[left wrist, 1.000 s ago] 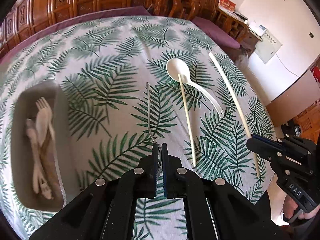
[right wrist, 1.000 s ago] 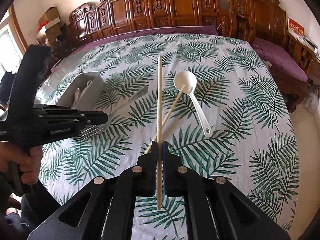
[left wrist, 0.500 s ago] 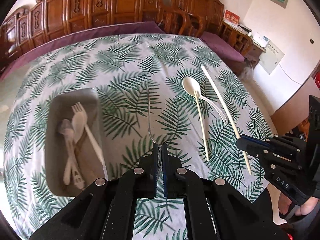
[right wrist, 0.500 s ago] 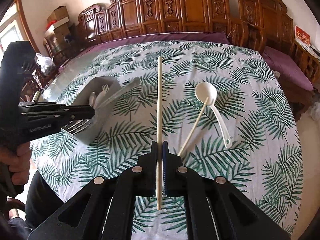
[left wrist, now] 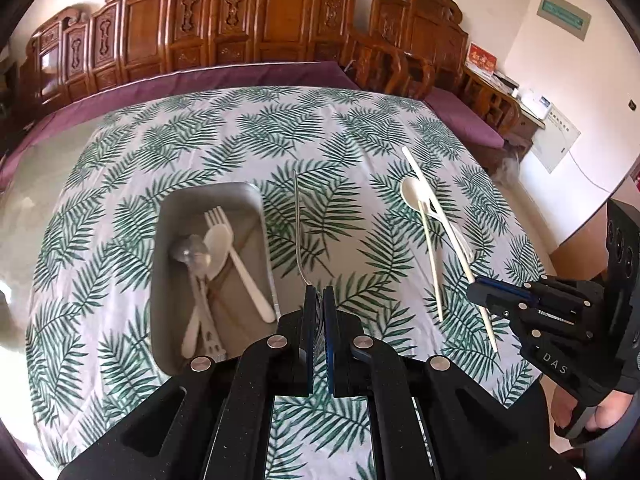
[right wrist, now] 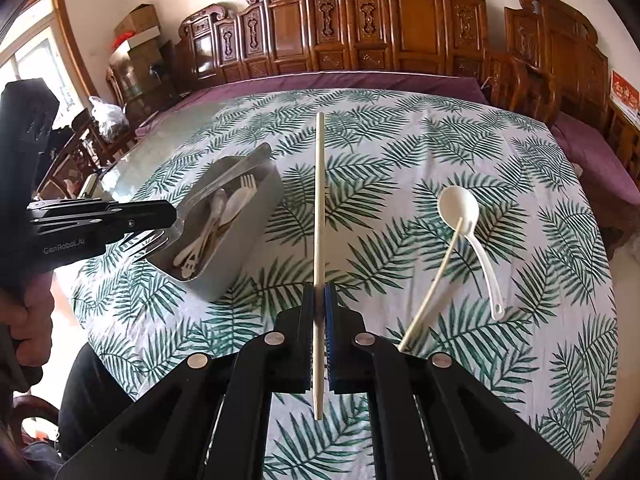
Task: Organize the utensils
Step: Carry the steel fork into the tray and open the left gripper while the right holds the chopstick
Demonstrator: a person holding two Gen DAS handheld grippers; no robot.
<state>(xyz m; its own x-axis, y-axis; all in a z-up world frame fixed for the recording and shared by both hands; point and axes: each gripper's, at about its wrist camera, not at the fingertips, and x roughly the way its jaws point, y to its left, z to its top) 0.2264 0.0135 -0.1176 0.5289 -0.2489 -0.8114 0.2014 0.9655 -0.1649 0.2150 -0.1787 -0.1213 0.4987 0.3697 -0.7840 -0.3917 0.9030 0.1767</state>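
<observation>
Carrying toward grey rectangular tray (left wrist: 160, 240): left gripper (left wrist: 318, 300) fingers pinching metal fork (left wrist: 297, 216), right gripper (right wrist: 319, 300) pinching 1 cream chopstick (right wrist: 319, 200), both w/ ends free to drop in.

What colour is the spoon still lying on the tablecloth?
White. The spoon lies bowl-up on the leaf-print cloth, clearest in the right wrist view.
</observation>
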